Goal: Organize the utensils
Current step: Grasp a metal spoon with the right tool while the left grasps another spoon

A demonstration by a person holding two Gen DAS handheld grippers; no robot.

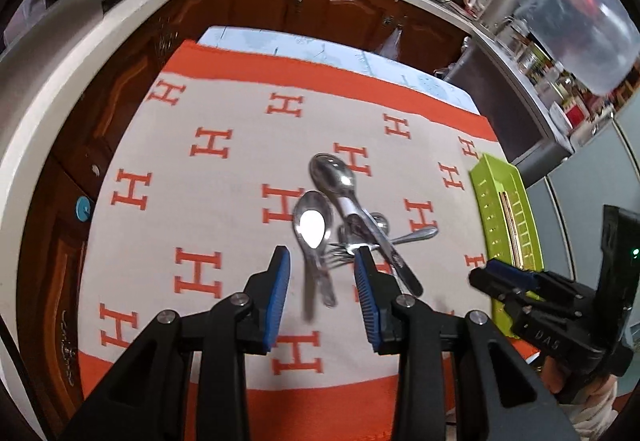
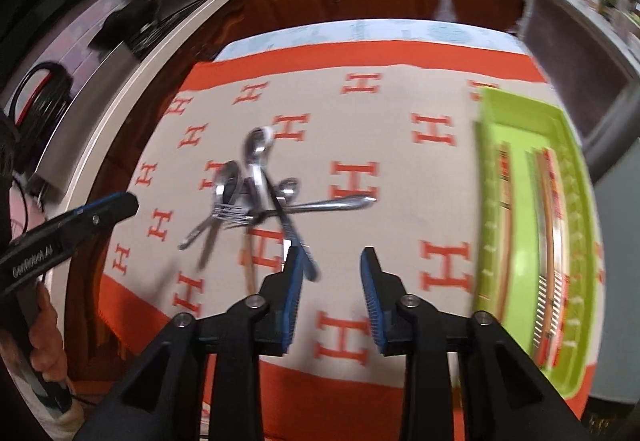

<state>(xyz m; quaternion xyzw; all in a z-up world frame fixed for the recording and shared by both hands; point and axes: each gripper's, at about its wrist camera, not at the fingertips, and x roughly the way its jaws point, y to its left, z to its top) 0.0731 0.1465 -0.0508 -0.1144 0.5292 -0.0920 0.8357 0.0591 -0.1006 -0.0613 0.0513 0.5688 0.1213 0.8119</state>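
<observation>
A pile of steel utensils point(image 1: 344, 225) lies on the orange-and-cream H-pattern cloth point(image 1: 192, 169): two large spoons point(image 1: 314, 225), a fork point(image 1: 340, 251), a knife and a smaller spoon. My left gripper point(image 1: 322, 261) is open and empty just above the near end of the pile. My right gripper point(image 2: 330, 261) is open and empty above the cloth, right of the pile point(image 2: 256, 193); it shows in the left wrist view point(image 1: 504, 273). A green utensil tray point(image 2: 528, 225) at the right holds chopsticks point(image 2: 550, 241). The left gripper shows at the left of the right wrist view point(image 2: 120, 203).
The cloth covers a small table point(image 1: 320, 45) with edges all round. Wooden kitchen cabinets point(image 1: 280, 1) and a white counter point(image 1: 60, 89) curve behind and to the left. A steel counter point(image 1: 520, 109) with jars stands at the right.
</observation>
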